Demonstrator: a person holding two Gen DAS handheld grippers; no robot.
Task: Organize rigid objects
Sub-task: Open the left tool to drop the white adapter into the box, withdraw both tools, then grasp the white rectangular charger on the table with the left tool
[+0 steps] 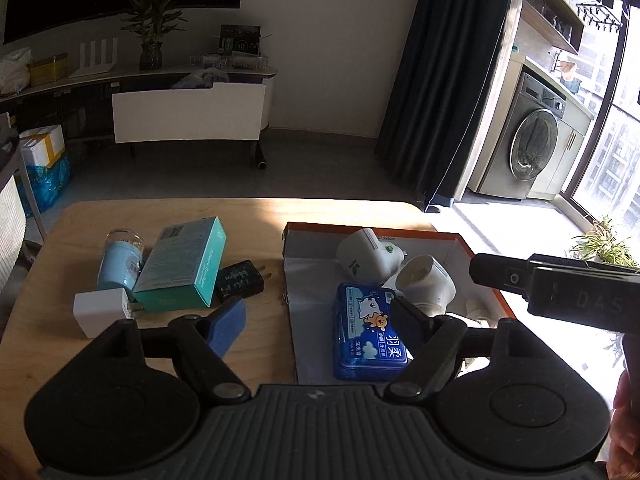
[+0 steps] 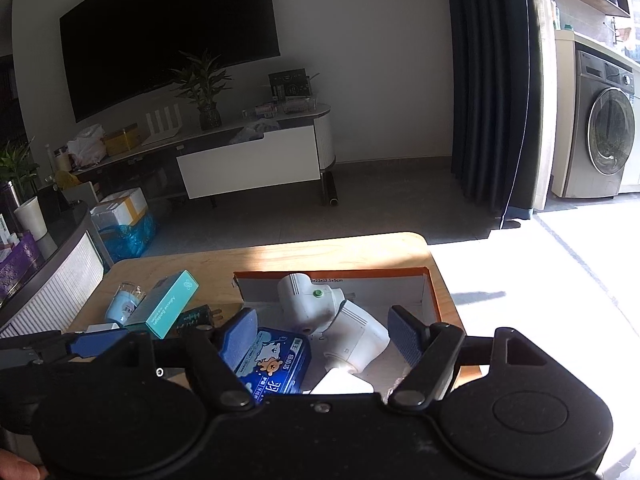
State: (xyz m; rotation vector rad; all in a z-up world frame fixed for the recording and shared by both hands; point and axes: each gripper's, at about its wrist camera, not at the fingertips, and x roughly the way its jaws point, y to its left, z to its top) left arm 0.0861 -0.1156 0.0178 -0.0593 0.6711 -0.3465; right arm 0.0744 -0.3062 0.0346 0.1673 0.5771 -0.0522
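A shallow cardboard box point(image 1: 456, 240) with orange rim is seen on the right half of the wooden table point(image 1: 256, 208). In it lie two rounded white plastic devices point(image 1: 366, 256) and a glossy blue flat case point(image 1: 370, 336). Near the left edge are a teal carton point(image 1: 180, 268), a black plug adapter point(image 1: 240, 282), a white cube charger point(image 1: 100, 312) and a pale blue cylinder point(image 1: 120, 264). Left gripper point(image 1: 316, 330) and right gripper point(image 2: 324, 336) are both spread, grasping nothing

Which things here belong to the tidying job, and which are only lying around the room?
Job: orange box holding blue tissue case and white plug devices; on the table, teal carton, black charger, white adapter, blue bottle.

Not job: washing machine, potted plant, curtain.
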